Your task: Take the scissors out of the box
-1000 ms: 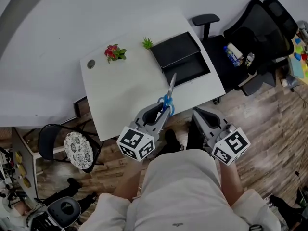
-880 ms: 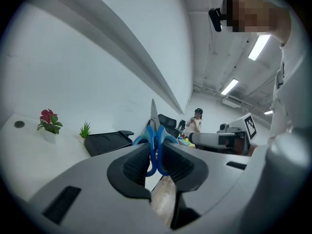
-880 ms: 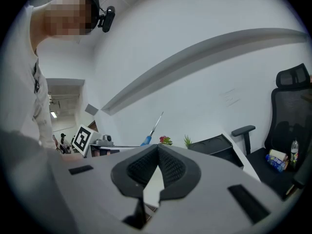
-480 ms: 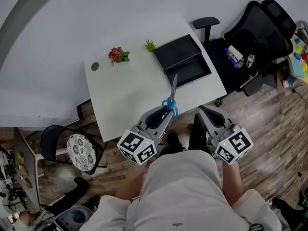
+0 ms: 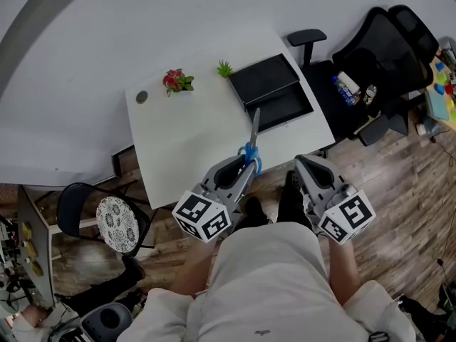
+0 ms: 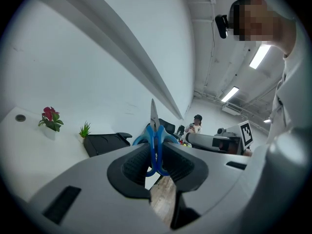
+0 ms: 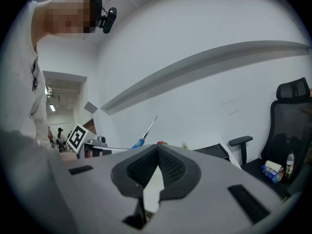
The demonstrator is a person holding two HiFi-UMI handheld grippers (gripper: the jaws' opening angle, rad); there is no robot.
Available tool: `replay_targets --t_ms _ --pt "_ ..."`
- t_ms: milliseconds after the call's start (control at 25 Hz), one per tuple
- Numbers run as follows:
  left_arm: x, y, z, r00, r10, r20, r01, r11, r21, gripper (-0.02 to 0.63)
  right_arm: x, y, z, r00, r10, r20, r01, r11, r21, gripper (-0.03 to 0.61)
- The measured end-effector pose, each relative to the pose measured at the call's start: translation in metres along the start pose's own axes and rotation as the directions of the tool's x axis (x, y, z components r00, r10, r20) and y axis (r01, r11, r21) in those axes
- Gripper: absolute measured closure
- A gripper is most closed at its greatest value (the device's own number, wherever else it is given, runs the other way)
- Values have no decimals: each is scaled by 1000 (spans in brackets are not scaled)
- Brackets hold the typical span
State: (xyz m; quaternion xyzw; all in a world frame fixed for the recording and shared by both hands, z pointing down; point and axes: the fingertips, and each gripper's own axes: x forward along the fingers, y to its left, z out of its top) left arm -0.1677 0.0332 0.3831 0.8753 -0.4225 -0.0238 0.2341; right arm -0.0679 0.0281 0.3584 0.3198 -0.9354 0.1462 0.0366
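Note:
The scissors (image 5: 251, 147), blue-handled with their blades pointing away towards the wall, are held in the air over the white table's (image 5: 185, 134) near edge. My left gripper (image 5: 244, 165) is shut on their blue handles (image 6: 155, 139). The blades (image 6: 153, 113) stick up past its fingertips. The black box (image 5: 271, 90) stands open at the table's back right, apart from the scissors, and also shows in the left gripper view (image 6: 104, 143). My right gripper (image 5: 298, 161) hangs off the table's near right edge. Its jaws (image 7: 157, 147) are shut with nothing between them. From there the scissors (image 7: 145, 130) show to the left.
A red flower pot (image 5: 174, 81) and a small green plant (image 5: 225, 68) stand at the table's back. A black office chair (image 5: 363, 55) is to the right of the table, and a round stool (image 5: 117, 223) at the lower left. Wooden floor lies below my grippers.
Both grippers and the scissors hold their places. Only the head view has drifted a little, so the table sits slightly more to the right.

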Motion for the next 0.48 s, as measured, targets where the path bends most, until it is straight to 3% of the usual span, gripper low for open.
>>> replay_targets --t_ms 480 --pt "-12 3 -4 1000 13 -2 -13 1000 -10 518 -1 10 -4 1000 9 2 -9 1000 -7 574"
